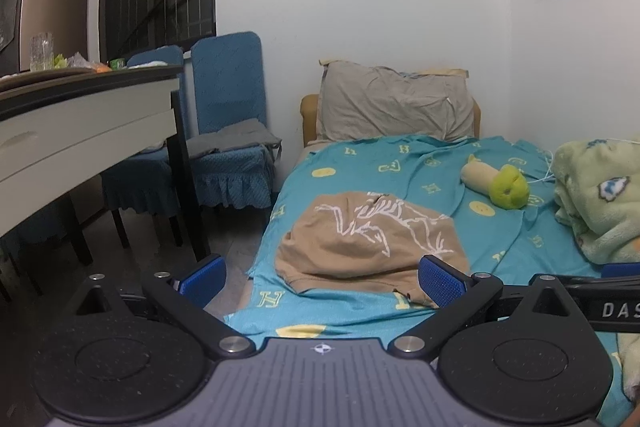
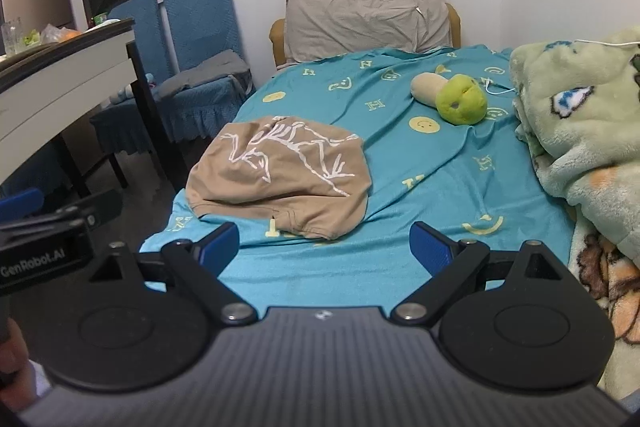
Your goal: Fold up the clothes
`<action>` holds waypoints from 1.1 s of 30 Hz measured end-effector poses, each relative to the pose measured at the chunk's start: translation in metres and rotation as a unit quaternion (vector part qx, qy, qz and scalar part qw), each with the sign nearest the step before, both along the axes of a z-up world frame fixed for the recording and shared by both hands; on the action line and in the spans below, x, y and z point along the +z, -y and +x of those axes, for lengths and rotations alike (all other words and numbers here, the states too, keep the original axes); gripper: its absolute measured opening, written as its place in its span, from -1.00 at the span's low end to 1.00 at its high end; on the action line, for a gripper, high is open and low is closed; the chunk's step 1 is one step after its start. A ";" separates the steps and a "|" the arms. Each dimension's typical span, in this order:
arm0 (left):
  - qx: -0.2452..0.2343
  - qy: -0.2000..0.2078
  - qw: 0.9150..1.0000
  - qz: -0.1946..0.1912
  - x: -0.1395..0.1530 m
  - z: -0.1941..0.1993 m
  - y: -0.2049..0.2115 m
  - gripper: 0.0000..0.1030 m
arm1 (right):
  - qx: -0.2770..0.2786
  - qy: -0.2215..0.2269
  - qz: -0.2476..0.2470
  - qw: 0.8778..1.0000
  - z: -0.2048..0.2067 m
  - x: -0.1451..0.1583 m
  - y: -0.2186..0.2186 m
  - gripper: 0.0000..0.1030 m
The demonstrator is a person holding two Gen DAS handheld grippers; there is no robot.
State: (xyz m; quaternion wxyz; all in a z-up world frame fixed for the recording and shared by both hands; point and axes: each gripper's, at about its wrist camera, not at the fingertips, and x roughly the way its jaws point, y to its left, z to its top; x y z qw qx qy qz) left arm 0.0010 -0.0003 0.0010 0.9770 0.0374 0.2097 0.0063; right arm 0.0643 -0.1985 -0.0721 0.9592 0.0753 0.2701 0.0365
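Observation:
A tan garment (image 1: pixel 368 243) (image 2: pixel 280 175) with a white line drawing lies folded on the teal bed sheet (image 1: pixel 360 163) (image 2: pixel 400 163), near the bed's left edge. My left gripper (image 1: pixel 322 277) is open, hovering just short of the garment's near hem, nothing between its blue pads. My right gripper (image 2: pixel 326 245) is also open and empty, just in front of the garment's near edge and slightly to its right. The right gripper's body (image 1: pixel 600 303) shows at the right of the left wrist view; the left gripper's body (image 2: pixel 44 239) shows at the left of the right wrist view.
A green and beige plush toy (image 1: pixel 500 183) (image 2: pixel 452 95) lies further up the bed. A grey pillow (image 1: pixel 396 103) (image 2: pixel 368 19) leans at the headboard. A bunched green blanket (image 1: pixel 600 195) (image 2: pixel 584 123) fills the right side. A table (image 1: pixel 80 115) and blue chairs (image 1: pixel 228 131) stand left of the bed.

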 end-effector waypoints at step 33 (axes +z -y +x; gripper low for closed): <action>0.031 -0.008 0.999 -0.008 -0.024 0.001 -0.011 1.00 | -0.016 0.040 -0.016 0.999 -0.007 0.000 -0.001 0.81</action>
